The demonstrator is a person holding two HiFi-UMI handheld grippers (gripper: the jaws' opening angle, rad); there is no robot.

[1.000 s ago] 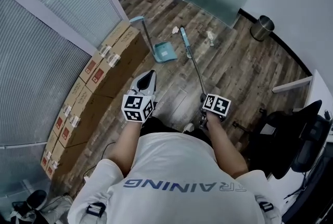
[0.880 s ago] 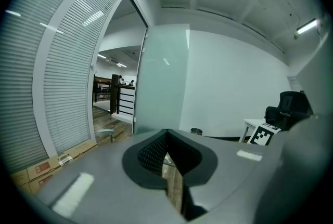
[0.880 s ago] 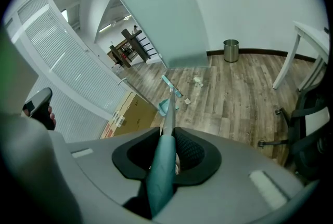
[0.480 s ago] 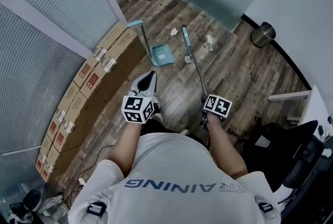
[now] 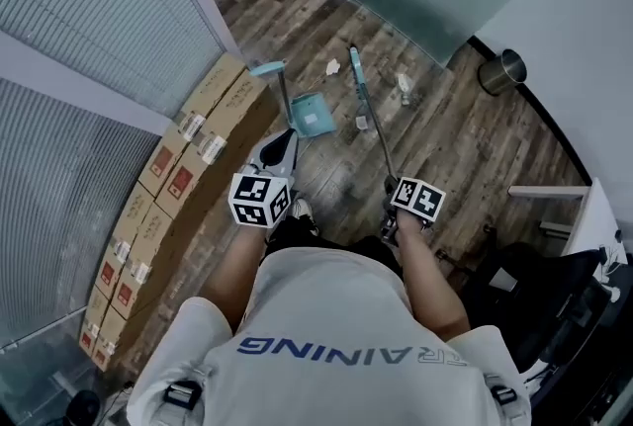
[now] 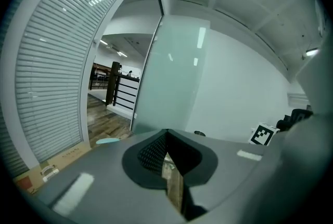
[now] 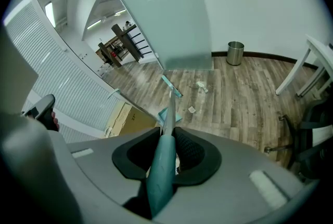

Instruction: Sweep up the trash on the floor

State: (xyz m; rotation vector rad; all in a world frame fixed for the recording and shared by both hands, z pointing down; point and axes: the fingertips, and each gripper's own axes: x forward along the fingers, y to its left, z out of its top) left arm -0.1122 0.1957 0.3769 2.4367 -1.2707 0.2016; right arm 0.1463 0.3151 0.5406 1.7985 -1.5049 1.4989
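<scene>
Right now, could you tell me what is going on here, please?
A person is sweeping a wood floor. The right gripper has its jaws shut on the broom, whose head is out among paper scraps. The left gripper is shut and empty. The dustpan stands on its own ahead of it, beside the boxes.

The scraps [image 5: 404, 86] are too small to identify.

I see a broom [image 5: 374, 118] with teal grip and silvery shaft, a teal dustpan [image 5: 313, 115], and white trash [image 5: 404, 84] on brown wood-grain floor [image 5: 445, 152] planks. The boxes [image 5: 188, 167] are tan cardboard with red-and-white labels; the bin [image 5: 501, 71] is shiny silver. My shirt [image 5: 336, 315] is white with grey lettering.
</scene>
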